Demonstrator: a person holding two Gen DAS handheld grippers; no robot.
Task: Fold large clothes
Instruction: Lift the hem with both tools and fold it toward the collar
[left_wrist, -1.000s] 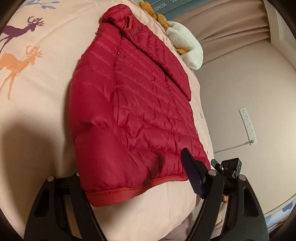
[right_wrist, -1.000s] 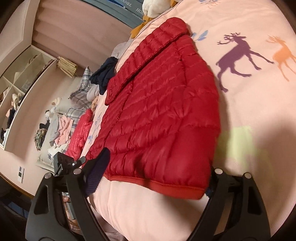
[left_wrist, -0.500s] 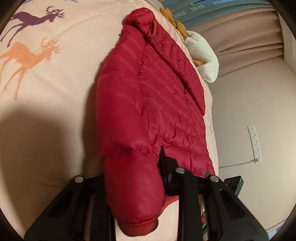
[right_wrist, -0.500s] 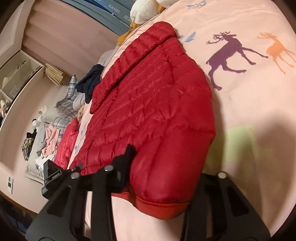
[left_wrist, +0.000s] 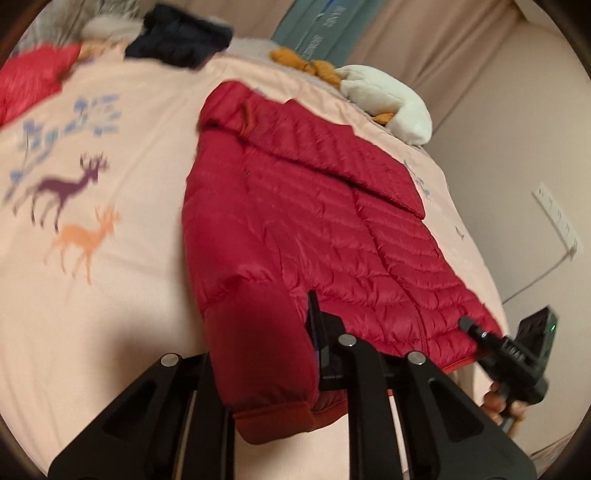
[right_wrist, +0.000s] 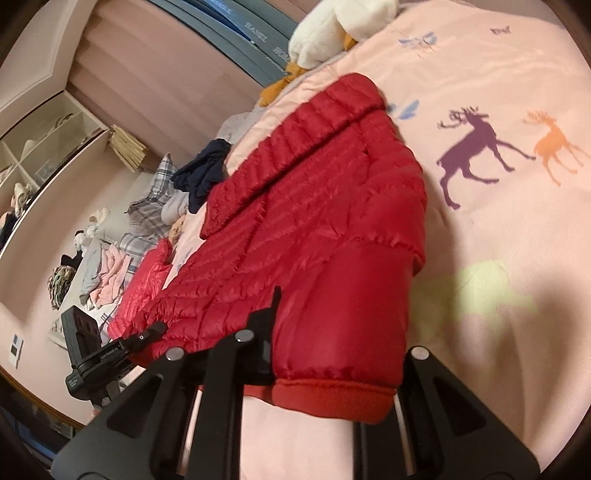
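We hold red down jacket (left_wrist: 295, 229) by hem corners: left gripper (left_wrist: 266, 354) closing on it, right gripper (right_wrist: 332, 354) clamped. Puffy, light, slippery shell; pinch ribbed hem band (right_wrist: 332, 397).

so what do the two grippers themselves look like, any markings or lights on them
Both are matte black. The left gripper and the right gripper each have angular arms with triangular cut-outs, round silver bolt heads at the pivots and thin flat jaws. Seen from the other side, each carries a black boxy module on top: the right one's shows a small green light, the left one's bears small white lettering too small to read. No cables show.
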